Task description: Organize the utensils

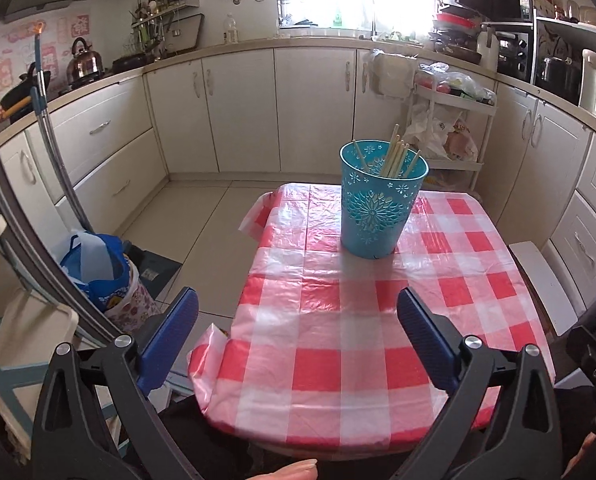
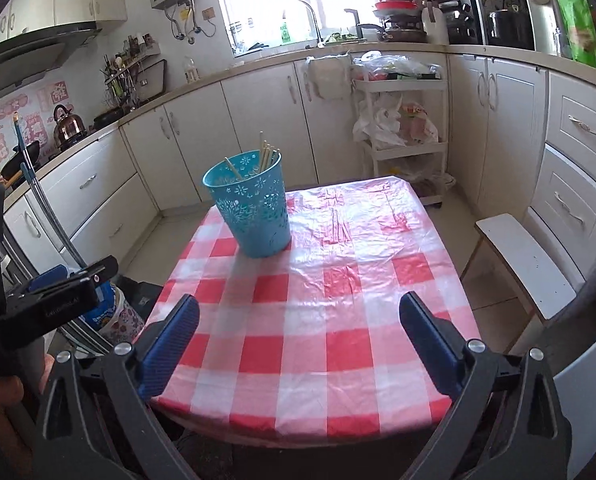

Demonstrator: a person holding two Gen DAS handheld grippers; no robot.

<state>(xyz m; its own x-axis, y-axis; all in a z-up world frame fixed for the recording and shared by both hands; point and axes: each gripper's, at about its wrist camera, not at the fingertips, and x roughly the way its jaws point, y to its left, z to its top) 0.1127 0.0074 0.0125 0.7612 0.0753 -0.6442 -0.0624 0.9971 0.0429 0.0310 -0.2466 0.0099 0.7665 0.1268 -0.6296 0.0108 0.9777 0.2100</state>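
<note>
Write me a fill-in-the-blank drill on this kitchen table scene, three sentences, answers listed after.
1. The chopsticks stand inside a perforated bucket whose colour is ____.
2. The table is covered by a plastic cloth checked in white and ____.
3. The left hand-held gripper and the right hand-held gripper both have their jaws ____, holding nothing.

Missing words: teal; red; open

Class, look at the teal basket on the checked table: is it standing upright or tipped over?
Upright. The teal basket stands on its base on the table, rim upward, with chopsticks leaning inside.
</note>
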